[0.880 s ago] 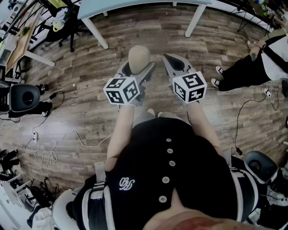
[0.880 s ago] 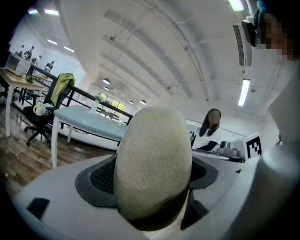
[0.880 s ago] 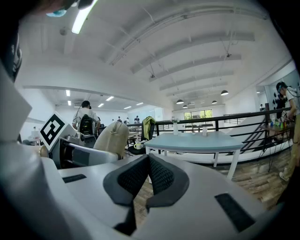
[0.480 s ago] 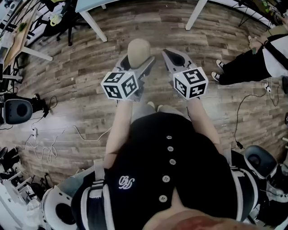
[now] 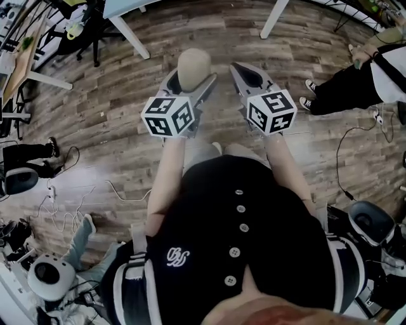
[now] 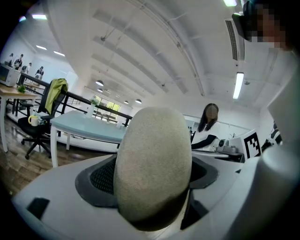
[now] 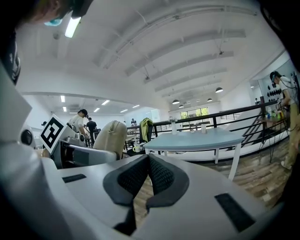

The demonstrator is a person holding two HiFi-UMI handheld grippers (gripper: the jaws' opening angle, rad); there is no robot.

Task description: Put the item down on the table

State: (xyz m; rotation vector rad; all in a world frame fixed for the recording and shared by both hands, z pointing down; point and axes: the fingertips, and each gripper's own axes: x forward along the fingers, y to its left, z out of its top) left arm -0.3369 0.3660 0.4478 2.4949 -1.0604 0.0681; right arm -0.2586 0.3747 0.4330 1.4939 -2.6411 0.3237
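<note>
A beige, egg-shaped item (image 5: 193, 63) stands upright between the jaws of my left gripper (image 5: 192, 81), which is shut on it and holds it in the air above the wooden floor. In the left gripper view the item (image 6: 153, 159) fills the middle, with the dark pads (image 6: 101, 178) pressed to its sides. To its right, my right gripper (image 5: 245, 71) is shut, the pads meeting with nothing between them (image 7: 147, 161). From the right gripper view the item (image 7: 111, 133) shows at the left. A light blue table (image 5: 127, 6) lies ahead at the top edge.
A person in black trousers (image 5: 349, 92) sits at the right. An office chair (image 5: 82, 32) stands at the far left beside a wooden desk (image 5: 19, 70). Cables (image 5: 63, 206) trail on the floor at the left, near someone's legs (image 5: 28, 152). The blue table (image 7: 197, 138) has white legs.
The view has shifted, so the blue table has slid toward the top edge. Someone's legs have come into view at the left. Both grippers keep their places, with the item still gripped.
</note>
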